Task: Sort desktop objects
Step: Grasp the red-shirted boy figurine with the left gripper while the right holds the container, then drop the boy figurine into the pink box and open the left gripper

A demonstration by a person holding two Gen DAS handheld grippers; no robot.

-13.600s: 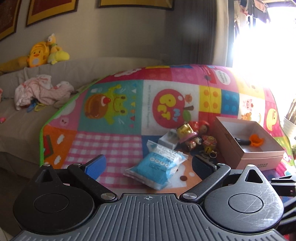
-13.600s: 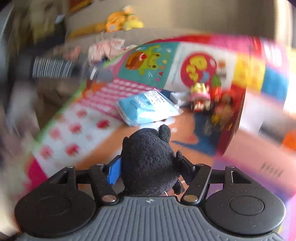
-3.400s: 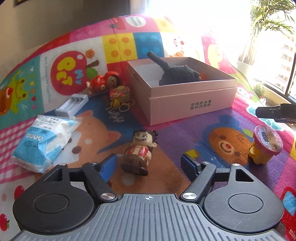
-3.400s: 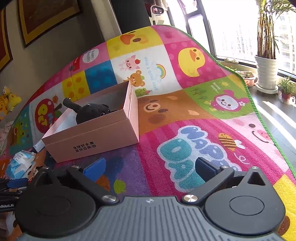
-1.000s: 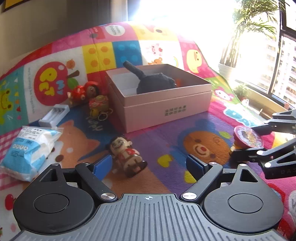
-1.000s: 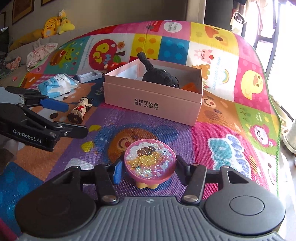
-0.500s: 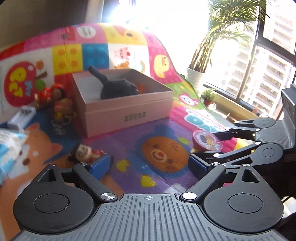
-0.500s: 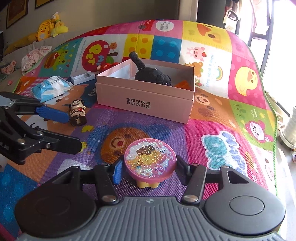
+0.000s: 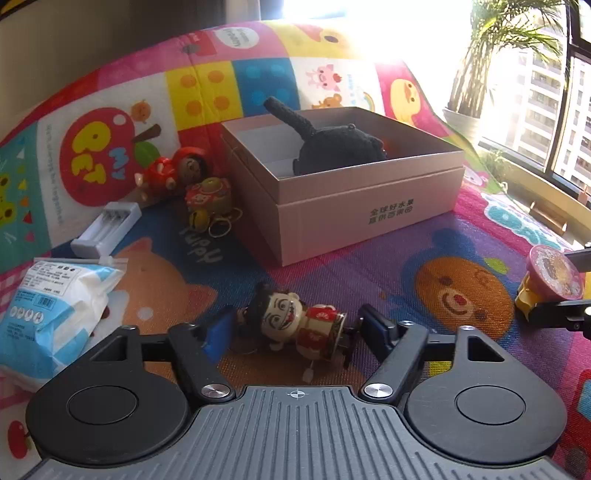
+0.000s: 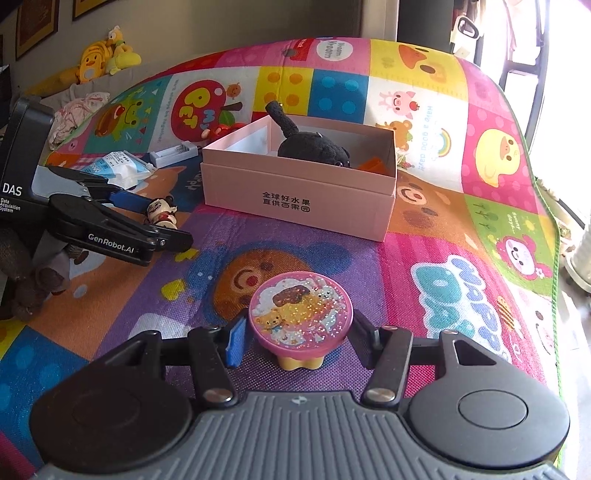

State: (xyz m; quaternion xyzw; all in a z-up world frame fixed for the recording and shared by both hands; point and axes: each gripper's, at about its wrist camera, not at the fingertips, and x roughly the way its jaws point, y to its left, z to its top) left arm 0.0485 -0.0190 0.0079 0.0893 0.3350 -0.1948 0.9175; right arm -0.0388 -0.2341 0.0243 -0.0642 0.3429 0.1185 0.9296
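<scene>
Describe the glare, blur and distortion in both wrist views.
Left wrist view: the window is blown out white, washing the mat's far edge; the box and figurine stay sharp. Right wrist view: glare only at the right edge, even light elsewhere, glitter toy crisp. Both: fisheye bends the mat into a dome; no motion blur.

Strong daylight pours in from the window (image 9: 546,122) at the upper right of the left wrist view, bleaching the far end of the play mat (image 9: 369,258) to white glare. The right wrist view is evenly lit and sharp, with its right edge washed out. Both views bow at the edges like fisheye pictures, and short soft shadows lie beside the pink box (image 10: 299,195).
</scene>
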